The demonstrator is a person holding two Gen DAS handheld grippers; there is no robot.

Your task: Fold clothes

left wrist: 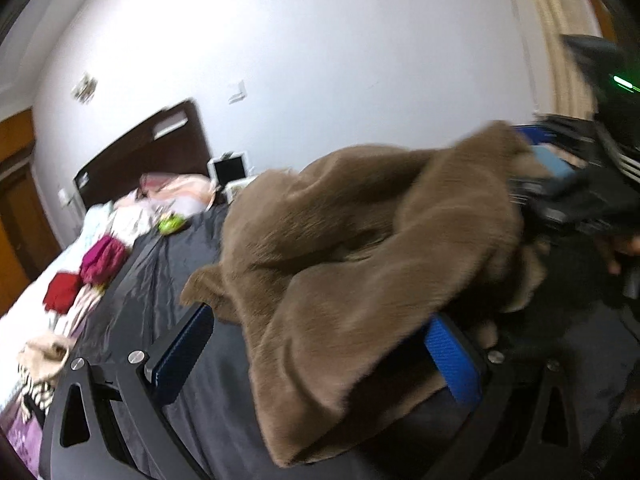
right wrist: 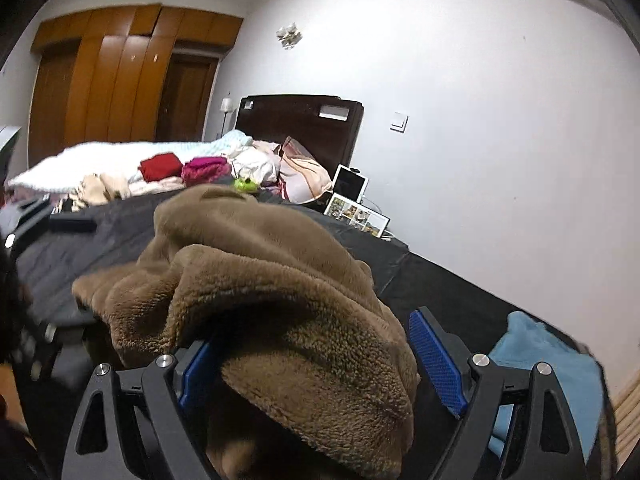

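Brown fleece garment [right wrist: 256, 280] lies bunched on the bed's dark sheet [right wrist: 100, 236]. It fills the wide gap of the left tool [left wrist: 320, 352] and the right tool [right wrist: 316, 364]. Both tools stand apart, not clamped.

No text, label, brand or number can be read in either view. The framed photo collage [right wrist: 357, 215] beside the bed shows only small pictures, too small to tell any writing.
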